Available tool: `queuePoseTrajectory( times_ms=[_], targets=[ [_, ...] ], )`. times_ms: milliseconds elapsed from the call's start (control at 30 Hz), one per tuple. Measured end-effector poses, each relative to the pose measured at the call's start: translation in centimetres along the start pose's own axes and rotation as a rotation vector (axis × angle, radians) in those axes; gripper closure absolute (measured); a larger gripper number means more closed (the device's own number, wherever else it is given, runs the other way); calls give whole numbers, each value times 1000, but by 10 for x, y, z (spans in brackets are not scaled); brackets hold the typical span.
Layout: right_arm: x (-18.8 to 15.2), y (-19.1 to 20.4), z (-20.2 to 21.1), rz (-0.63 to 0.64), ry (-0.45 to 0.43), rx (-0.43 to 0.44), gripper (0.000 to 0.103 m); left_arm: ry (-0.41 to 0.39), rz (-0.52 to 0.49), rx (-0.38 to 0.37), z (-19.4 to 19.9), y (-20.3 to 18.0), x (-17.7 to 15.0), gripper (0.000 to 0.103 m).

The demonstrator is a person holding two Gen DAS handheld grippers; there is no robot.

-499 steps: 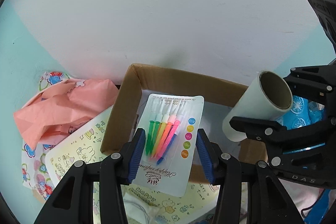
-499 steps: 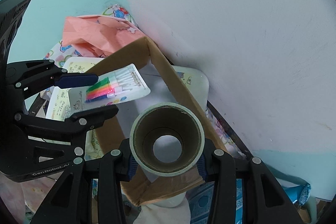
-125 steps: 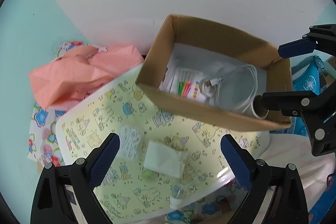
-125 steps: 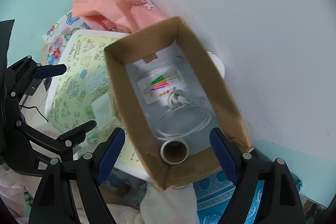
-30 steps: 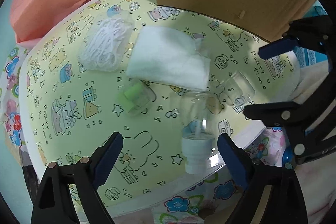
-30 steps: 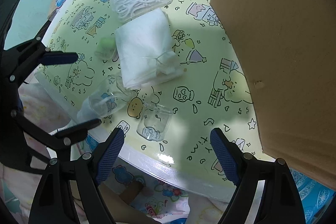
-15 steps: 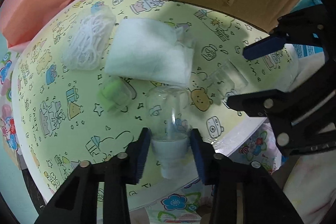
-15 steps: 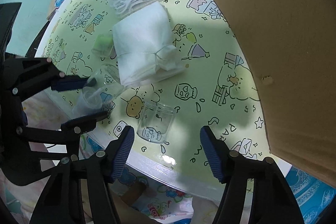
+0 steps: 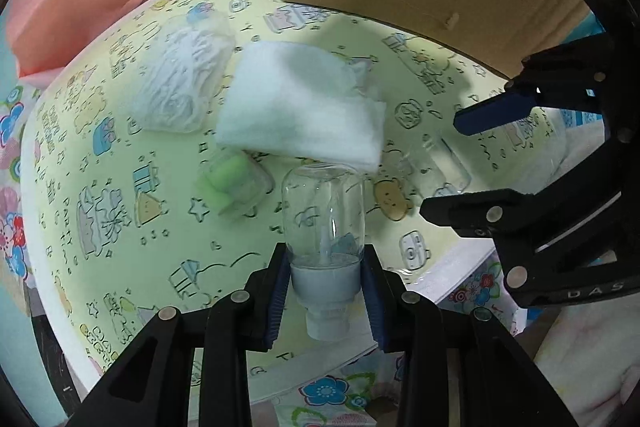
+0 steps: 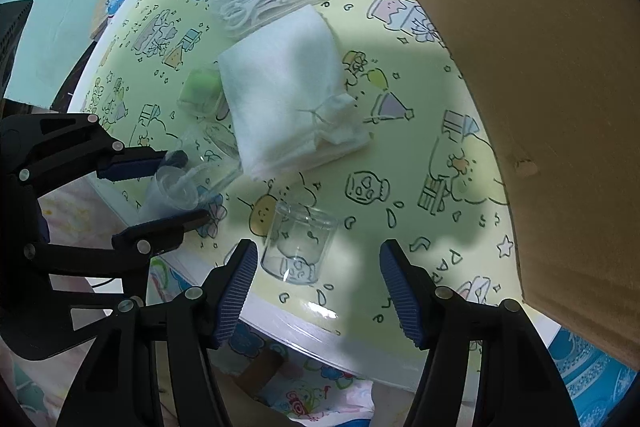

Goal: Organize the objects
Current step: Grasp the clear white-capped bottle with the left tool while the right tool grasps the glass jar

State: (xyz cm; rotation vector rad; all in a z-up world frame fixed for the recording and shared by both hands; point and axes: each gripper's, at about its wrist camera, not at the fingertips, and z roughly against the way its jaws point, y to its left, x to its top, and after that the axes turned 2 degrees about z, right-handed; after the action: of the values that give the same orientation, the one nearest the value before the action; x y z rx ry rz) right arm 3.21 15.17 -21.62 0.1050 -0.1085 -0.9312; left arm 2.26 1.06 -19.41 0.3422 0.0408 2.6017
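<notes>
Clear bottle (image 9: 323, 211) with white cap, lying on yellow table (image 9: 120, 155), squeezed at its cap end by left gripper (image 9: 325, 291). Right gripper (image 10: 316, 281) open, jaws just narrowed, around small clear jar (image 10: 298, 247). Nearby: white cloth (image 10: 284, 107), green box (image 9: 234, 183), cardboard box (image 10: 540, 67).

Your left gripper (image 9: 325, 291) is squeezing the pale cap end of a clear little bottle (image 9: 323, 211), which is lying on the yellow cartoon tabletop (image 9: 120, 227). A folded white cloth (image 9: 300, 115) is sitting just past the bottle. A small green box (image 9: 232, 183) is resting beside it. Your right gripper (image 9: 472, 163) is hanging over a clear jar (image 9: 444, 163).
</notes>
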Motion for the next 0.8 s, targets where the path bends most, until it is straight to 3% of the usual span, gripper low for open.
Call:
queuePoseTrajectory(
  times_ms=[133, 267, 800],
  targets=[
    [5, 3, -2, 5, 2, 0, 40, 0, 18, -1, -1, 9, -3, 68],
    [8, 4, -6, 4, 19, -4, 67, -7, 3, 2, -1, 12, -5, 68],
    [2, 5, 4, 20, 2, 0, 68, -17, -21, -11, 6, 14, -7, 68]
  ],
)
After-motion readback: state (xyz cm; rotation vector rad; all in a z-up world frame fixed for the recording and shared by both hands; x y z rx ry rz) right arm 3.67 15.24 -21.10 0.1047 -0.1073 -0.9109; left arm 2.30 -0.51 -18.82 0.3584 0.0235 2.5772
